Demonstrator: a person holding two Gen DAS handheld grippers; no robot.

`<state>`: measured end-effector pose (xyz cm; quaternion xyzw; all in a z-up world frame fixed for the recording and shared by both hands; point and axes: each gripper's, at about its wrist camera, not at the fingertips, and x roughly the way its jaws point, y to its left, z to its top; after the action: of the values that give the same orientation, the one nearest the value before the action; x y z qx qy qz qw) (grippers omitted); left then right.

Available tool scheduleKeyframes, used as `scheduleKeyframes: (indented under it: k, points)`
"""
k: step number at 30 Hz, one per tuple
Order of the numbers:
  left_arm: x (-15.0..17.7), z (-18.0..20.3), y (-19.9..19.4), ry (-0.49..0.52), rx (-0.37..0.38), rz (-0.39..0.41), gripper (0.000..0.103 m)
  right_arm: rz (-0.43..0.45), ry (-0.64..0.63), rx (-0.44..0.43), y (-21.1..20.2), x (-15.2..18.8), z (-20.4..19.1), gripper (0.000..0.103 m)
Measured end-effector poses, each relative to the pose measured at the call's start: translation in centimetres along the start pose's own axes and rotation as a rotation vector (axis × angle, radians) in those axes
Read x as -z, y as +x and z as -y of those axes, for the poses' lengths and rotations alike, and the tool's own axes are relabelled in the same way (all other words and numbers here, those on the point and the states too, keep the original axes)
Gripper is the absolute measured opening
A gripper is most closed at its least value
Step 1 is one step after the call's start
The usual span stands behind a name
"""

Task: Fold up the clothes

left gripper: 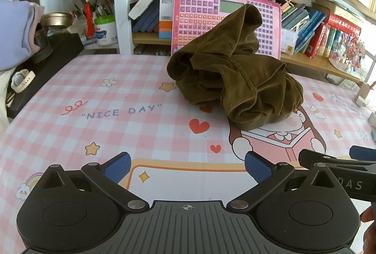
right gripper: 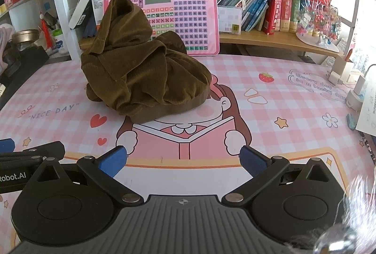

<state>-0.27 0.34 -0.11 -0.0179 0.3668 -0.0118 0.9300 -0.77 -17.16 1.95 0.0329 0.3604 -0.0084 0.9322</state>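
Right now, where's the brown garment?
The brown garment lies crumpled mid-mat, ahead of both open grippers, right of centre in the left wrist view, just before the pink keyboard toy.

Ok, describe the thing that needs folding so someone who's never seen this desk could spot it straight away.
Start at the pink checked desk mat below the bookshelves. Near its back edge, in front of the upright pink keyboard toy, sits a crumpled garment in a heap. It is the only olive-brown, ribbed fabric there; everything around it is pink, white or books.
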Motion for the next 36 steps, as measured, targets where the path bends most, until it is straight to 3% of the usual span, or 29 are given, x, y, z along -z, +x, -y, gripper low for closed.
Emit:
scheduleKeyframes:
  k: [36]
  points:
    - [-0.03,0.03,0.16,-0.002,0.002,-0.019,0.103,-0.01,-0.002,0.007,0.0,0.04,-0.03,0.103]
